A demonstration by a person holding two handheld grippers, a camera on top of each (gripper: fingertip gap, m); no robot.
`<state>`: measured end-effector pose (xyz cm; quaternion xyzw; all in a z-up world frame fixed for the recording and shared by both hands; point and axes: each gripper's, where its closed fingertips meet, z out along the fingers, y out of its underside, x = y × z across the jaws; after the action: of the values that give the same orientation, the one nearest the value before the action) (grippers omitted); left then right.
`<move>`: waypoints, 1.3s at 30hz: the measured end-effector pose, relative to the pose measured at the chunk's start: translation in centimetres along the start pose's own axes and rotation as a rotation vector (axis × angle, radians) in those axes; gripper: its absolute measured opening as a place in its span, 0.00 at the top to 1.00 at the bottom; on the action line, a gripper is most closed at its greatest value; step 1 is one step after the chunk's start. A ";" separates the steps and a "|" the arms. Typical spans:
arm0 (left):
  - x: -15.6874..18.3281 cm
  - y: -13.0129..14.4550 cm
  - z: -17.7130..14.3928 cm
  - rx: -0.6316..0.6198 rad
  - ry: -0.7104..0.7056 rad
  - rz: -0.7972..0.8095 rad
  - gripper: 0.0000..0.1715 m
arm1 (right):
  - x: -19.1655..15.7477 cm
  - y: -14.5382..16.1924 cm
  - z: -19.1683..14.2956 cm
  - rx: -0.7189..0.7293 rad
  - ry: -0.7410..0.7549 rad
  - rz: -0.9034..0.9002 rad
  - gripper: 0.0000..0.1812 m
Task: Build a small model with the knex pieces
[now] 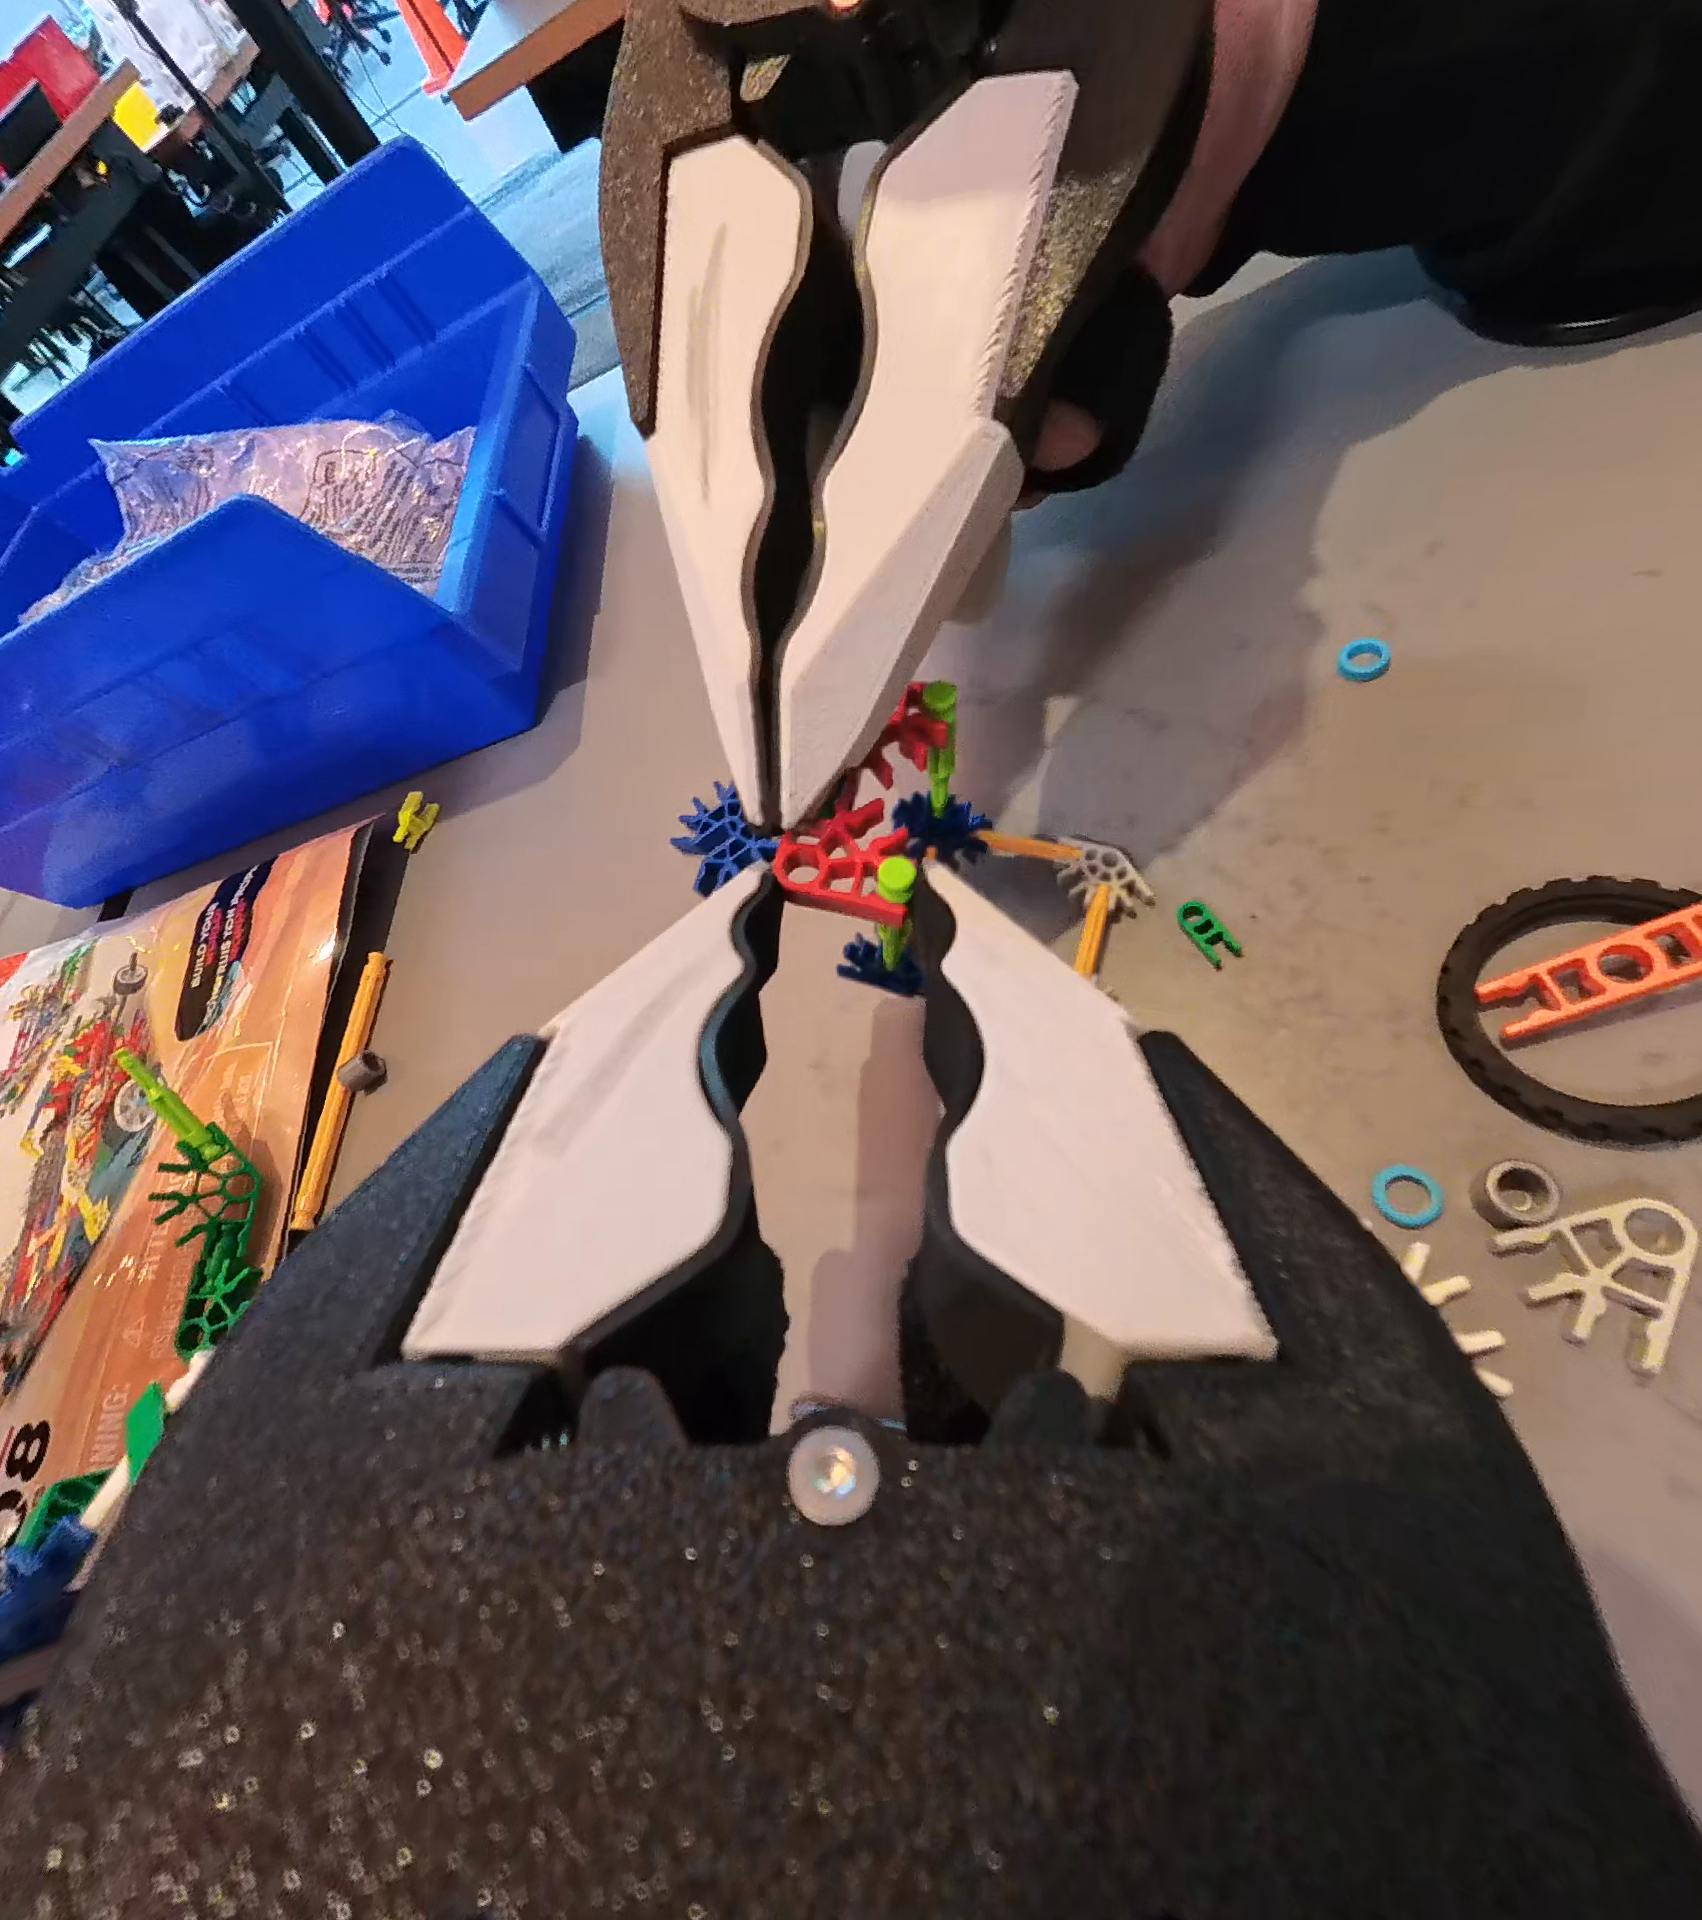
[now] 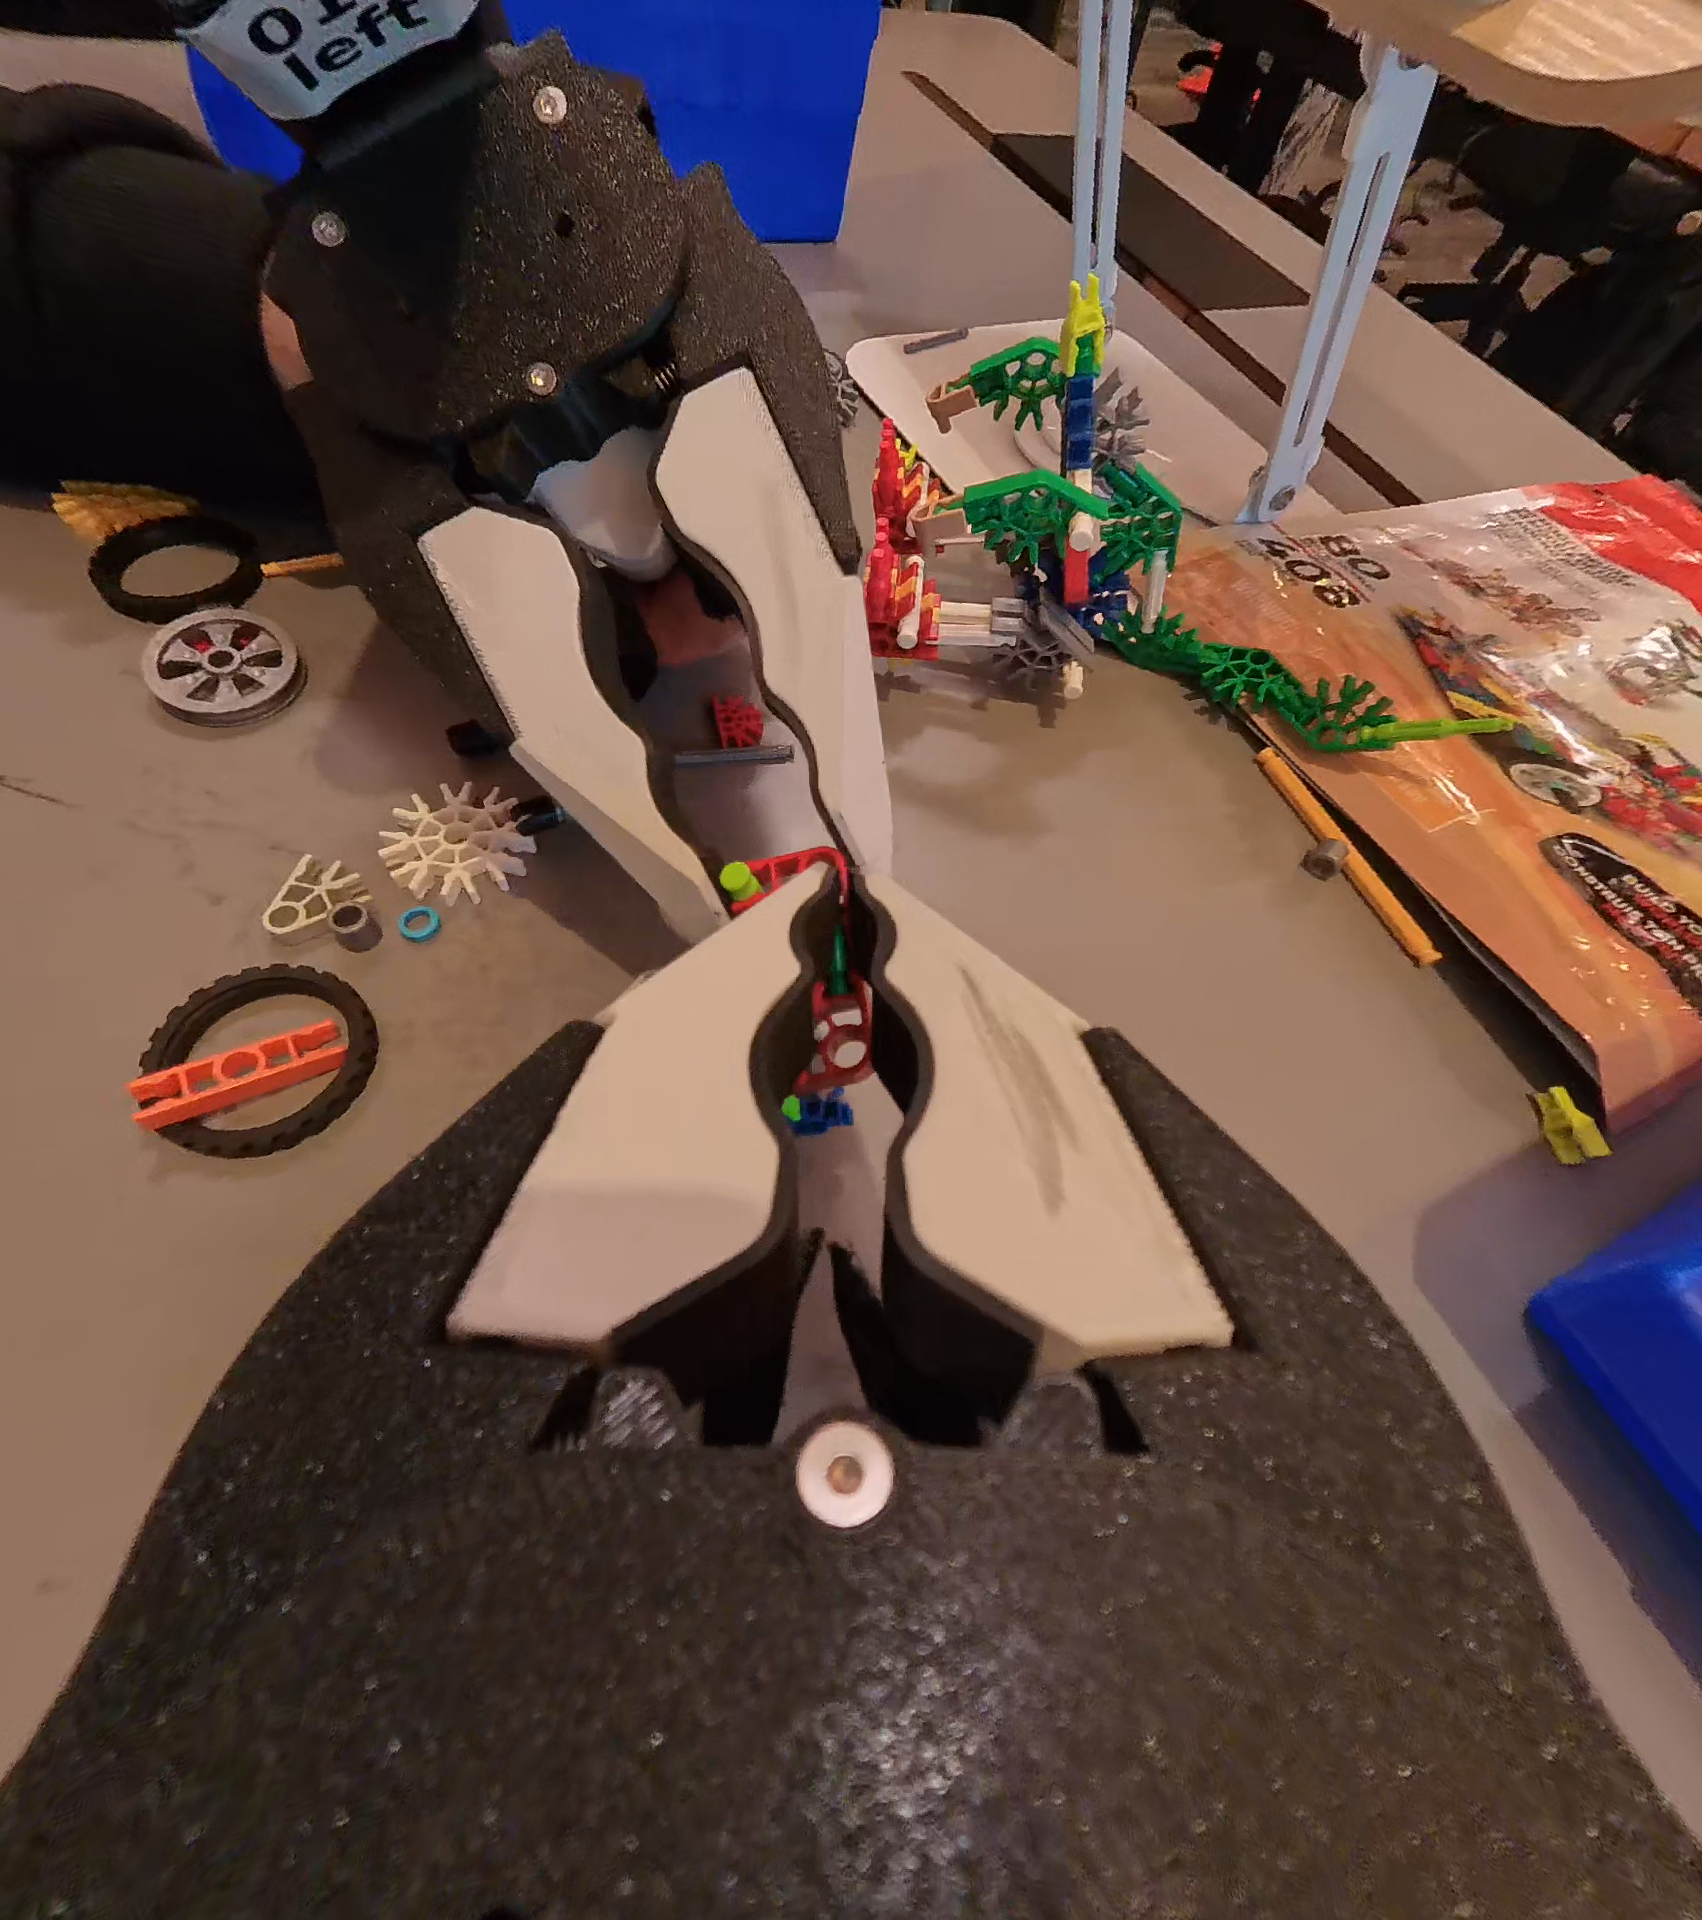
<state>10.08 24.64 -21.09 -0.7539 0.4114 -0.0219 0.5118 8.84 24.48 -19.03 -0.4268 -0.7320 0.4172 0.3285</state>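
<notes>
A small toy assembly [image 1: 842,868] of red and blue connectors, green rods and yellow rods sits on the grey table [image 1: 1242,623]. My left gripper [image 1: 845,878] is closed on its red connector, one fingertip on each side. My right gripper [image 1: 774,816] comes in from the far side, tips pressed together on the assembly beside a blue connector [image 1: 722,836]. In the right wrist view my right gripper [image 2: 845,883] is shut at the red connector [image 2: 790,868]. The left gripper [image 2: 795,888] meets it from the upper left. More of the assembly [image 2: 839,1039] shows below, between the right fingers.
A blue bin [image 1: 255,675] with a plastic bag and a printed toy pack [image 1: 99,1091] lie left. A black tyre [image 1: 1621,1013] with an orange piece, teal rings and a white connector [image 1: 1605,1278] lie right. A built model [image 2: 1055,540], a wheel hub [image 2: 221,665] and a yellow rod [image 2: 1346,852] are near. My left and right fingertips are right by each other.
</notes>
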 end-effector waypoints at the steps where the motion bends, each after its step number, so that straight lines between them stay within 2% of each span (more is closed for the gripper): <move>1: -0.1 0.1 -0.1 0.000 -0.001 -0.003 0.87 | 0.0 0.0 0.0 -0.001 0.000 0.000 0.98; 5: -0.9 0.2 -0.5 0.015 -0.026 -0.024 0.87 | -0.3 -0.4 -0.3 0.019 -0.022 0.014 0.88; 10: -1.0 -0.2 -0.6 0.028 -0.053 0.032 0.87 | 0.0 0.4 0.1 -0.026 0.001 0.011 0.88; 16: -1.1 -0.3 -0.6 0.009 -0.082 0.080 0.87 | -0.4 0.1 0.0 -0.015 -0.015 0.006 0.81; 25: -1.1 -0.5 -0.7 -0.009 -0.106 0.110 0.87 | -0.4 0.3 0.2 -0.023 -0.021 0.012 0.83; 27: -1.1 -0.5 -0.7 -0.007 -0.104 0.114 0.87 | -0.3 0.2 0.1 -0.019 -0.017 0.009 0.86; 37: -1.1 -0.6 -0.7 -0.009 -0.113 0.125 0.87 | -0.4 0.1 0.0 -0.009 -0.019 0.012 0.86; 39: -1.1 -0.5 -0.7 -0.017 -0.122 0.130 0.87 | -0.4 0.0 -0.1 -0.003 -0.024 0.016 0.82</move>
<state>9.34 24.94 -19.89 -0.7298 0.4276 0.0610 0.5299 9.08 24.11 -19.04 -0.4281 -0.7332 0.4234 0.3159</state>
